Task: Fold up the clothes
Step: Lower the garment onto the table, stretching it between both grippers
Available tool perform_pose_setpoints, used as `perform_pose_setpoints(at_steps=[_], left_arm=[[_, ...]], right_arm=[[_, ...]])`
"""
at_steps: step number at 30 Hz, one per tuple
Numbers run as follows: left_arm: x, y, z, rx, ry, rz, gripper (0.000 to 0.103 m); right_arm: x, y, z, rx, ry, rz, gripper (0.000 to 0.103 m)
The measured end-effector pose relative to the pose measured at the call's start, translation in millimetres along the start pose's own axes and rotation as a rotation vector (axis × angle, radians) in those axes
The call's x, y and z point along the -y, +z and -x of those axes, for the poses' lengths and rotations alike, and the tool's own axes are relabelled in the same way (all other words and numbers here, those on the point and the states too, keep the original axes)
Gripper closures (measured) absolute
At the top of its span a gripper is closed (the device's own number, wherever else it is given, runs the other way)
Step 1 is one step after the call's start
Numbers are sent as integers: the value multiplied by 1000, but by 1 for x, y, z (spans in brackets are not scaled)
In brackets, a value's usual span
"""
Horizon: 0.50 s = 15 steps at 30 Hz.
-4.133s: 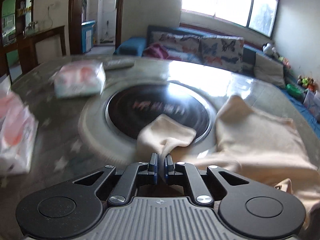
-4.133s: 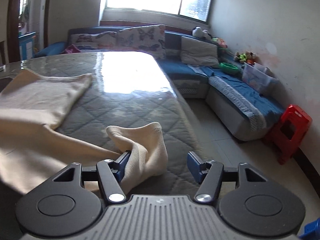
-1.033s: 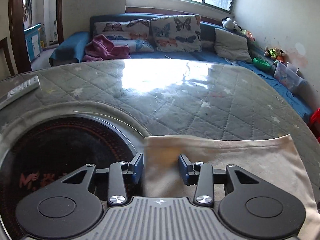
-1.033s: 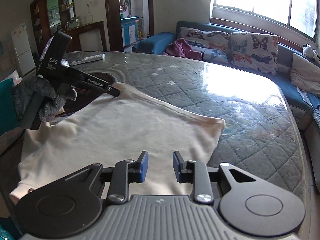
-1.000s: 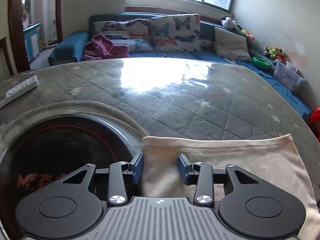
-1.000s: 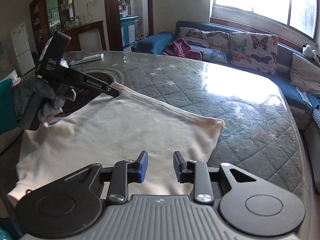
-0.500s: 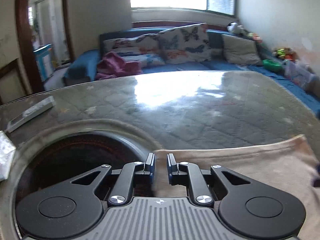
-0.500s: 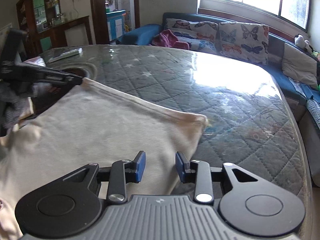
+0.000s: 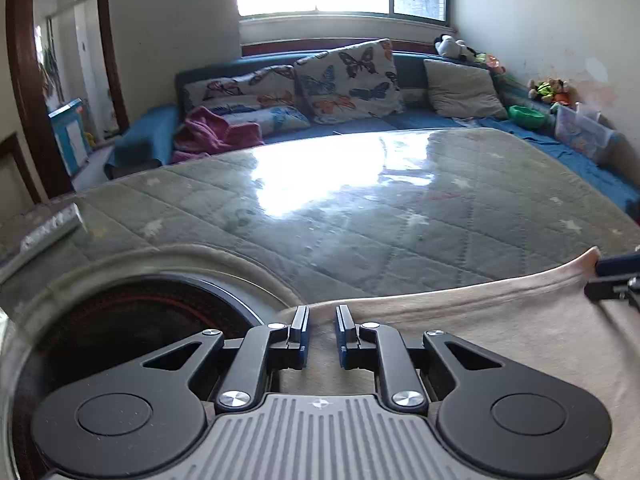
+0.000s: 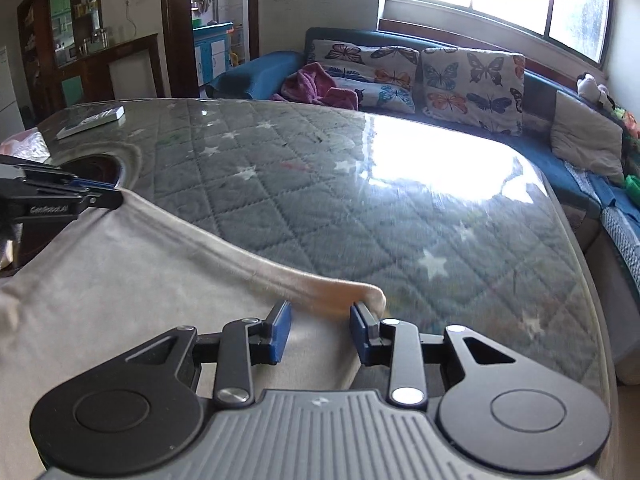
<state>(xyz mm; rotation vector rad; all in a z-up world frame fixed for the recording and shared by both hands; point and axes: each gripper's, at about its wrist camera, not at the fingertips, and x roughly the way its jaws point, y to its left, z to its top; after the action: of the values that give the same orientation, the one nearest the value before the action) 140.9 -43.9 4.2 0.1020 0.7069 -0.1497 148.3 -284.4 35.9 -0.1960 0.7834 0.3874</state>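
A cream garment point(image 9: 500, 320) lies spread on the glass-topped quilted table point(image 9: 400, 220). Its far hem runs from corner to corner. My left gripper point(image 9: 320, 328) is shut on the hem's left corner, with cloth pinched between its narrow blue pads. In the right wrist view that same gripper point(image 10: 100, 198) holds the corner a little above the table. My right gripper point(image 10: 320, 328) is open and straddles the garment's point(image 10: 140, 280) right corner, one finger on either side. Its tip point(image 9: 612, 276) shows at the right edge of the left wrist view.
A dark round inset point(image 9: 120, 320) sits in the table at the garment's left corner. A remote point(image 10: 92, 120) lies at the far left, near a pink pack point(image 10: 24, 144). A blue sofa with butterfly cushions point(image 9: 344, 76) stands beyond the table.
My left gripper has gone from open to shut on the hem's left corner. My right gripper has moved forward to the right corner and stays open. The hem now looks stretched between them.
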Motion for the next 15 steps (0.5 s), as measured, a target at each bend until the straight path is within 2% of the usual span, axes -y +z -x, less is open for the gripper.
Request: perform_pose_setpoints(at_steps=[4, 8, 12, 15], left_arm=[[-3, 2, -2, 1, 24, 6, 86], [-1, 0, 10, -10, 2, 14, 86], [19, -11, 41, -7, -114, -9, 86], [44, -26, 67, -14, -219, -52, 84]], right_arm=[[2, -3, 16, 4, -12, 12, 70], [4, -9, 38, 8, -26, 22, 67], [8, -19, 63, 10, -48, 25, 63], [22, -53, 103, -2, -123, -30, 62]])
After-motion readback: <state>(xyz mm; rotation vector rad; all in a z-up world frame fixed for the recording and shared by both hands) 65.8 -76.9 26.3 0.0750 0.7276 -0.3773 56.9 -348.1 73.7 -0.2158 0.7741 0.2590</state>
